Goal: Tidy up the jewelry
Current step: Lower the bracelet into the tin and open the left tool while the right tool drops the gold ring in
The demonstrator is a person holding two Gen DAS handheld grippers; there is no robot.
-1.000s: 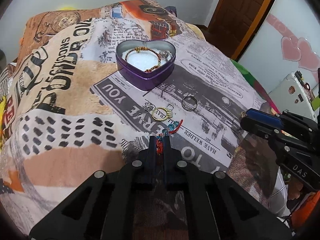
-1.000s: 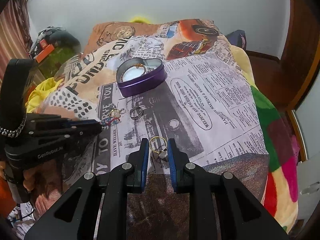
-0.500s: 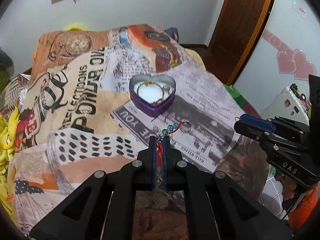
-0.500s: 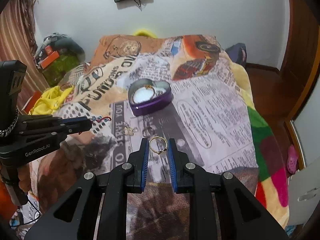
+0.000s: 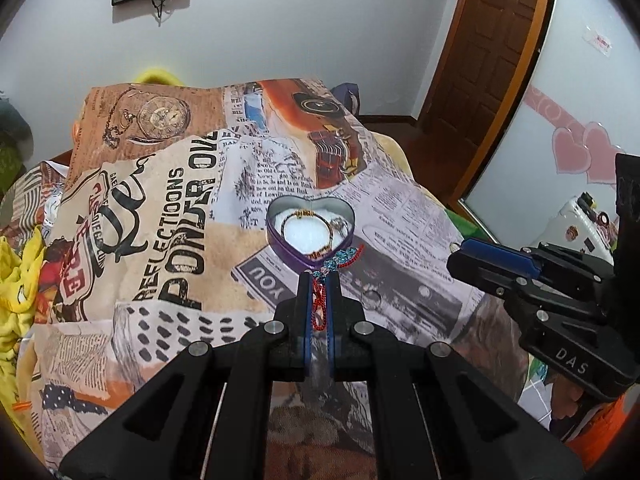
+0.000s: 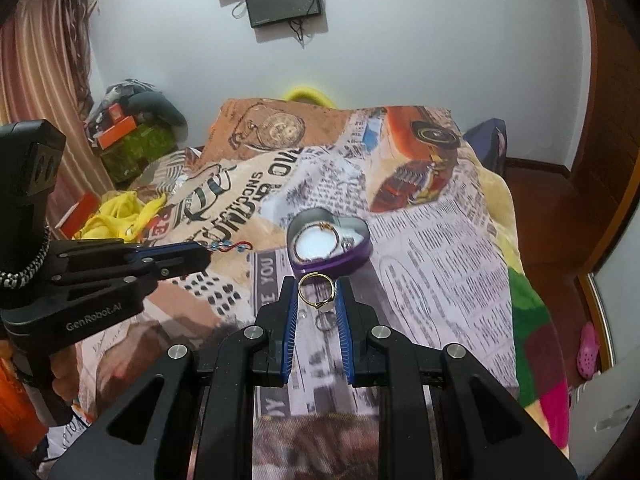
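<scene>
A bed (image 5: 168, 208) covered by a newspaper-print blanket is seen in both views, and near its middle a purple heart-shaped tin (image 5: 310, 226) is placed, with a gold bangle (image 5: 307, 229) already laid inside. The left gripper (image 5: 319, 280) is held above the blanket, closed on a red and blue beaded strand (image 5: 320, 300). The right gripper (image 6: 317, 292) is raised likewise, and a gold ring (image 6: 316, 291) is clamped between its blue pads (image 6: 291, 312).

The step in hand is judged to be the carry to the tin. It would best be done one piece at a time: each gripper is to be brought over the open tin, lowered within the rim, and only then released, so that nothing is dropped onto the blanket.

The strand's loose beaded end is shown sideways only in the right wrist view; a silver ring (image 5: 371, 299) left on the blanket is seen clearly only in the left wrist view.
</scene>
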